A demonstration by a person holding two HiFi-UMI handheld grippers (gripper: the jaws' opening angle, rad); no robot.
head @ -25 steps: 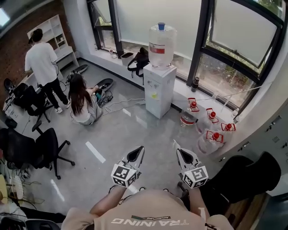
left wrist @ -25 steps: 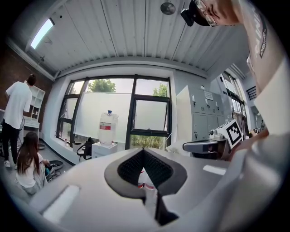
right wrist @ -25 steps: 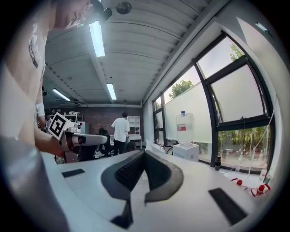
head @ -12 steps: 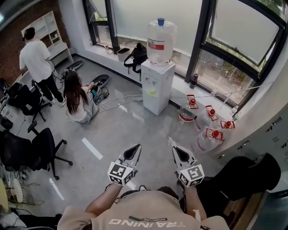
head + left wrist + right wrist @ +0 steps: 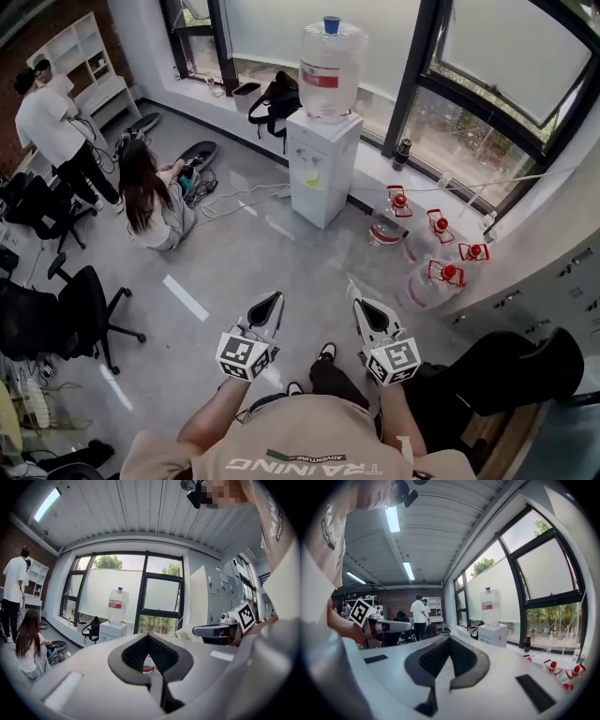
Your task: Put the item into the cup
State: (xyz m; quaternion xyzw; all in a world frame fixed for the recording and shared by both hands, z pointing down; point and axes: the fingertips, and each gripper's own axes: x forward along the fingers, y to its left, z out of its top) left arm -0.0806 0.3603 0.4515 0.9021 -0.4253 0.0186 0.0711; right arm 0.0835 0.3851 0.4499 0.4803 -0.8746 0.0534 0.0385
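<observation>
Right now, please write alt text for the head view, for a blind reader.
A person holds the left tool and the right tool, both shut and empty, above a grey floor. Ahead, a water dispenser stands by the window, with red-capped jugs to its right.

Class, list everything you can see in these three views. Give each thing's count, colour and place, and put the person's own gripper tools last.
white water dispenser with a clear bottle on top: one, white, by the window wall.
red-capped clear water jugs: four caps seen, clear and red, on the floor right of the dispenser.
black bag: one, black, on the sill left of the dispenser.
dark slim bottle: one, dark, on the sill right of the dispenser.
seated person: one, long dark hair, on the floor at left.
standing people: two, white tops, far left by the white shelf unit.
black office chairs: at least two, black, at the left edge.
left gripper: one, white with black pads, jaws shut, empty.
right gripper: one, white with black pads, jaws shut, empty.
</observation>
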